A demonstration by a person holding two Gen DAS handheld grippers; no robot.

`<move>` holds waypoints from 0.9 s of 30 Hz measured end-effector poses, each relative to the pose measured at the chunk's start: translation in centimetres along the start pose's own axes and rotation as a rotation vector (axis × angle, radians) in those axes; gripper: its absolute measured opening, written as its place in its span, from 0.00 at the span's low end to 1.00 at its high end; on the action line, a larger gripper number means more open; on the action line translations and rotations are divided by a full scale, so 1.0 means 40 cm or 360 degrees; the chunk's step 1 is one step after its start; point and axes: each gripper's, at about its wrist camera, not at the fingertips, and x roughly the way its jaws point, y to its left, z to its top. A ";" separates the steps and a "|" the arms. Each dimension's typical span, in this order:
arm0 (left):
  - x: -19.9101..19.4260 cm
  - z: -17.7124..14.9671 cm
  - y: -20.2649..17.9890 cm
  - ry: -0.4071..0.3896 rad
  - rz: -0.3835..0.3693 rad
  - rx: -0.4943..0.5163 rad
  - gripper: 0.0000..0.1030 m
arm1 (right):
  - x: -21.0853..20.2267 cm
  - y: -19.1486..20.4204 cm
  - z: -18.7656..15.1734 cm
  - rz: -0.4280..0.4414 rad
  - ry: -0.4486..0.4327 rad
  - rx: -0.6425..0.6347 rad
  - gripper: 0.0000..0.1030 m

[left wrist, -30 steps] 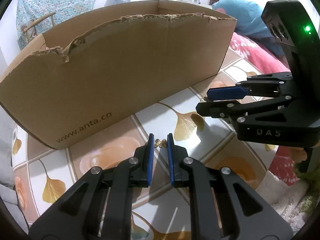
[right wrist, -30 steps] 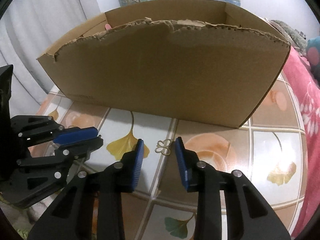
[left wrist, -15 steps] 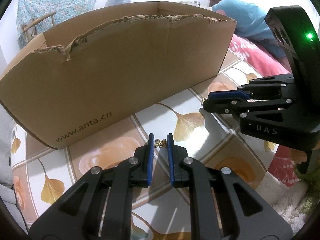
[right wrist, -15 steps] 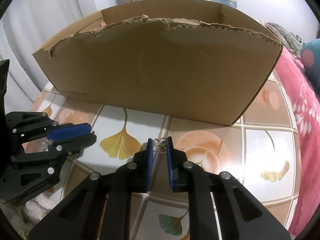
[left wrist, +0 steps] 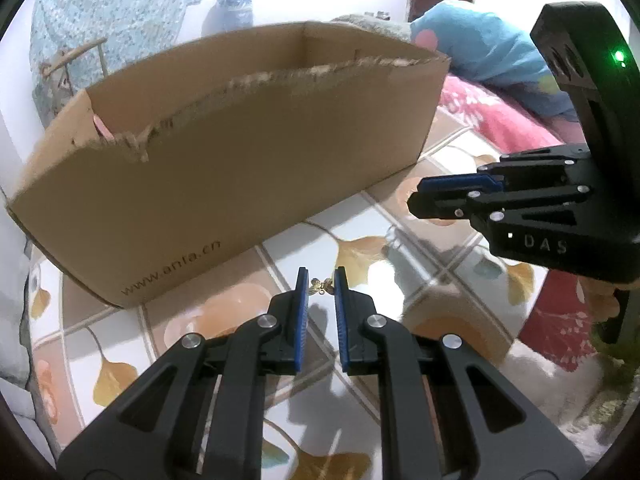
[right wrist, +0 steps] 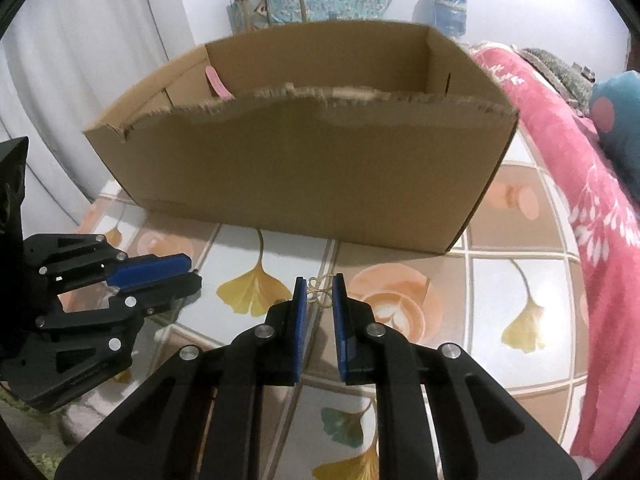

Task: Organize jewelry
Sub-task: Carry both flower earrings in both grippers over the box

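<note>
Both sets of jaws are clamped: my left gripper (left wrist: pixel 318 286) pinches a gold butterfly charm (left wrist: pixel 321 286), my right gripper (right wrist: pixel 320 292) a looped gold charm (right wrist: pixel 320 293) (its jaws just closed on it). Neither piece is yet in the cardboard box (right wrist: pixel 304 168) on the bench (right wrist: pixel 516 280), so both drops remain.

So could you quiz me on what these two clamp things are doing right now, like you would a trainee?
1. True or false: the right gripper is shut on a small gold charm.
2. What does the left gripper hold: A) a butterfly charm, B) a ring, C) nothing?
3. What pokes up inside the cardboard box?

Key: 1 true. 2 A. 3 a pink item; what it is cannot be told.
</note>
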 end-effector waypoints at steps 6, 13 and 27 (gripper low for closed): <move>-0.076 0.037 -0.028 -0.0087 -0.0038 0.0062 0.12 | -0.081 0.012 0.028 0.0062 -0.0122 -0.0009 0.13; -0.190 0.141 -0.031 -0.0280 -0.0123 0.0079 0.12 | -0.171 0.025 0.101 0.0109 -0.0328 -0.0048 0.13; -0.064 0.365 0.081 -0.0111 -0.0175 0.0105 0.12 | -0.092 -0.067 0.279 0.0338 -0.0260 0.0010 0.13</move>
